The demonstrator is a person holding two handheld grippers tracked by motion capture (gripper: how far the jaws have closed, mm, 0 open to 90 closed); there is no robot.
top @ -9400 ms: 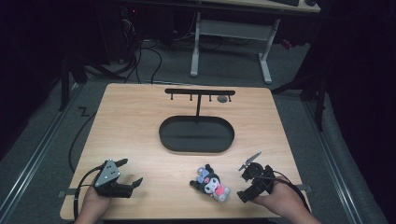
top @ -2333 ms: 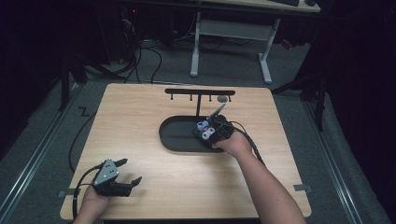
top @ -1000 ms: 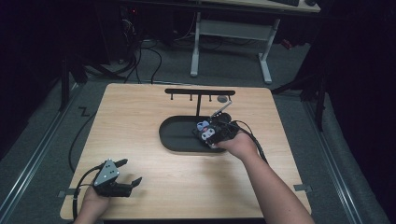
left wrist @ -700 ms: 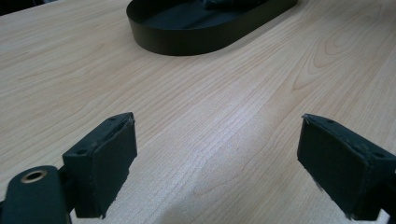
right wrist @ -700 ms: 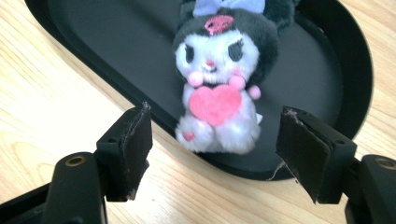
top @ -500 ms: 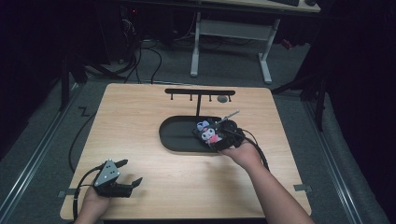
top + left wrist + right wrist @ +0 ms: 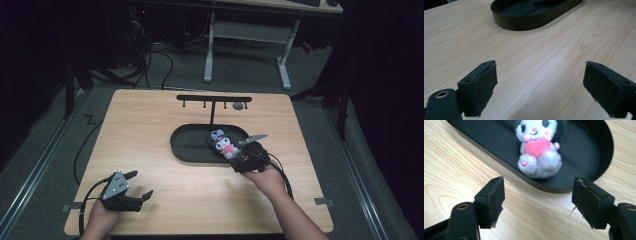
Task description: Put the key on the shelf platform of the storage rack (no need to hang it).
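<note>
A light wooden table point(image 7: 150, 130) in a dark room holds a black oval tray point(image 7: 187, 145). A plush toy point(image 7: 224, 143) lies inside its right end. The right gripper point(image 7: 537, 200) sits just outside the rim, jaws spread, empty. The left gripper point(image 7: 540, 85) rests near the front-left corner, jaws spread wide.

Both forearms are bare, no sleeves. The left gripper point(image 7: 131, 192) is black with a grey three-cornered plate on top and a black cable looping behind. The right gripper point(image 7: 246, 156) is black too, cable trailing. Fingers point(image 7: 491, 200) carry worn black pads; a brass-ringed hole sits behind each.
</note>
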